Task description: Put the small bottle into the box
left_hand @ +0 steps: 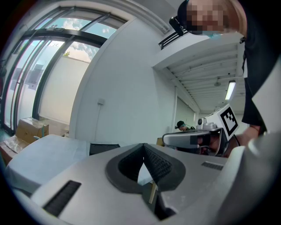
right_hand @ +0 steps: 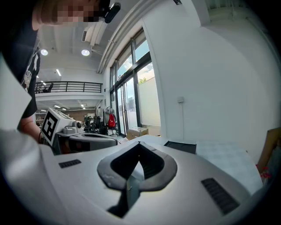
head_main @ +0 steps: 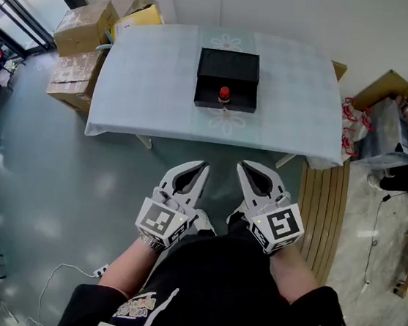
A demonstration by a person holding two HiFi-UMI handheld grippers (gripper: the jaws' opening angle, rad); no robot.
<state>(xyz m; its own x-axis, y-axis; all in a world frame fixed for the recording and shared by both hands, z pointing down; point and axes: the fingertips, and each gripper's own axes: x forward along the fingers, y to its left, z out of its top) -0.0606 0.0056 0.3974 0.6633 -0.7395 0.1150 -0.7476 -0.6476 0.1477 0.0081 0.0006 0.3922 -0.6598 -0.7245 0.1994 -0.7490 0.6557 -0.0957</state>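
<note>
Fingers of left gripper and right gripper touch at tips, holding nothing.

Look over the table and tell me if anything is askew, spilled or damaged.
Nothing stands out. The black box sits square to the table edges, the small bottle looks upright at its near end, and nothing is spilled. The left gripper and right gripper are shut and empty, short of the table.

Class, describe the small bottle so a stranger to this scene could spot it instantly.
In the head view, find the pale-clothed table; a black box sits at its middle. The small bottle stands at the box's near side, the only red thing on the table.
</note>
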